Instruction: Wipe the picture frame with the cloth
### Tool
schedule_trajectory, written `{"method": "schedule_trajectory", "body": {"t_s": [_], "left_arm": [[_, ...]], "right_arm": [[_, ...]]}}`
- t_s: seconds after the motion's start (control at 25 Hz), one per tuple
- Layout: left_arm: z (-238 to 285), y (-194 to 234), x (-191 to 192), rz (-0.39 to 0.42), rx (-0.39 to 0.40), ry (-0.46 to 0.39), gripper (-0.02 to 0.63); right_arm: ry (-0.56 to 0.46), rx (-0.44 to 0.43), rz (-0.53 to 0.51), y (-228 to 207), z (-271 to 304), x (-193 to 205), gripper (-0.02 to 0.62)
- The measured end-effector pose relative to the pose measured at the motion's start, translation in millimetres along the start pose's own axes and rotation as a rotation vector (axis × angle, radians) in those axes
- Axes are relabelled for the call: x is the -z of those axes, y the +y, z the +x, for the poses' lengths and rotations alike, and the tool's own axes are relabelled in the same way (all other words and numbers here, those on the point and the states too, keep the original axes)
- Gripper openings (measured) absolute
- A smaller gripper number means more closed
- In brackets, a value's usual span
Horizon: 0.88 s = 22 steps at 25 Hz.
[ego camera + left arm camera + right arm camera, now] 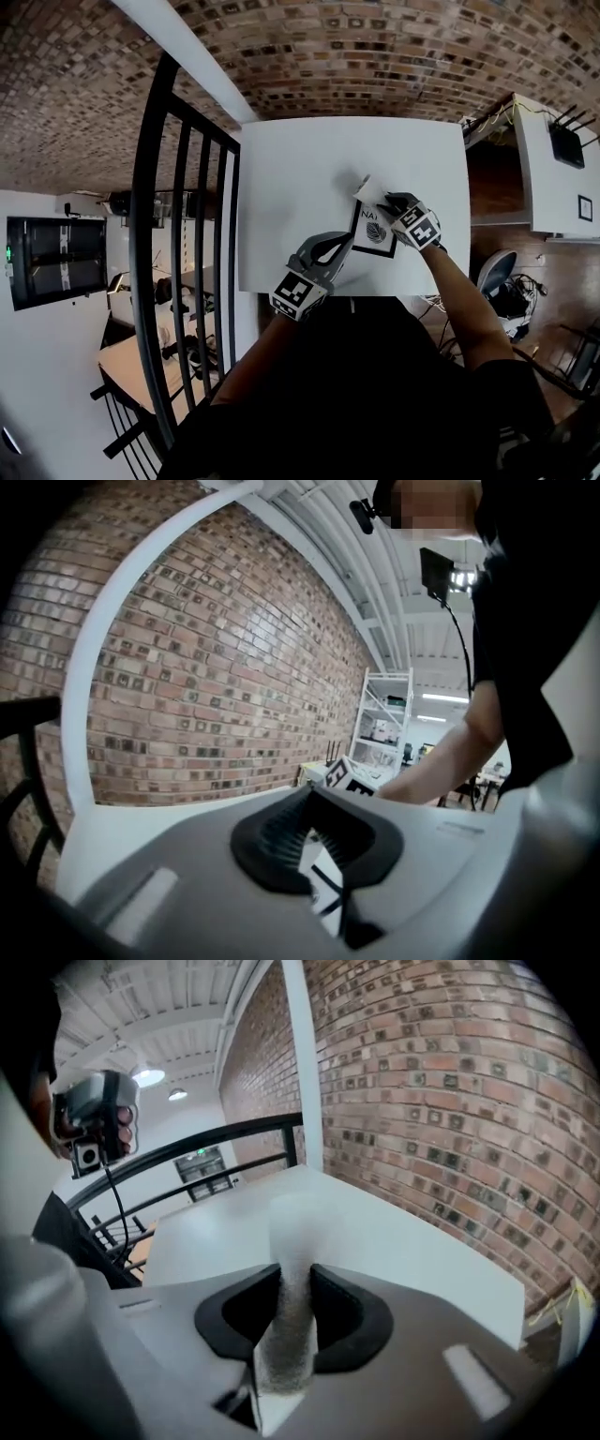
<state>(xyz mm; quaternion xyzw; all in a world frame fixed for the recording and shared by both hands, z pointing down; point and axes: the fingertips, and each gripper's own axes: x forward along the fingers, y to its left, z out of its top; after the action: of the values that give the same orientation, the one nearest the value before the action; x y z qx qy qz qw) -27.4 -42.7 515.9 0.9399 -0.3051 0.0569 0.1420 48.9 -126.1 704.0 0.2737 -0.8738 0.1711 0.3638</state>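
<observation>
The picture frame [375, 234], black-edged with a white print, lies near the front right of the white table [300, 178]. My left gripper [345, 246] is shut on the frame's left edge; in the left gripper view a strip of the frame [323, 878] shows between the dark pads of that gripper [314, 841]. My right gripper [389, 202] sits over the frame's far corner, shut on a whitish cloth [368, 190]. The right gripper view shows the cloth [291, 1241] pinched upright between the jaws of that gripper [286, 1297], its free end blurred above them.
A black metal railing [187, 234] runs along the table's left side. A brick wall [375, 47] stands behind the table. To the right are a white desk with a black router [567, 141] and an office chair [497, 277].
</observation>
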Motion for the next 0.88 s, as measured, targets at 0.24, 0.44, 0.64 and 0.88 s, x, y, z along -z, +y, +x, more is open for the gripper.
{"method": "schedule_trajectory", "body": {"t_s": [0.24,0.44,0.64,0.88], "left_arm": [[-2,0,6,-0.003,-0.058,0.005,0.000],[-7,2,9,-0.012,-0.092,0.009,0.000],[-8,5,9,-0.018,-0.102,0.011,0.000],[-1,4,10,-0.013,-0.084,0.010,0.000]], "right_arm": [[0.139,-0.034,-0.245,-18,27,2,0.095],[0.150,-0.079,-0.225,-15,47,1,0.095],[0.270,-0.075,-0.253,-13,61,26,0.095],[0.314,-0.037,-0.243,-27,48,40,0.095]]}}
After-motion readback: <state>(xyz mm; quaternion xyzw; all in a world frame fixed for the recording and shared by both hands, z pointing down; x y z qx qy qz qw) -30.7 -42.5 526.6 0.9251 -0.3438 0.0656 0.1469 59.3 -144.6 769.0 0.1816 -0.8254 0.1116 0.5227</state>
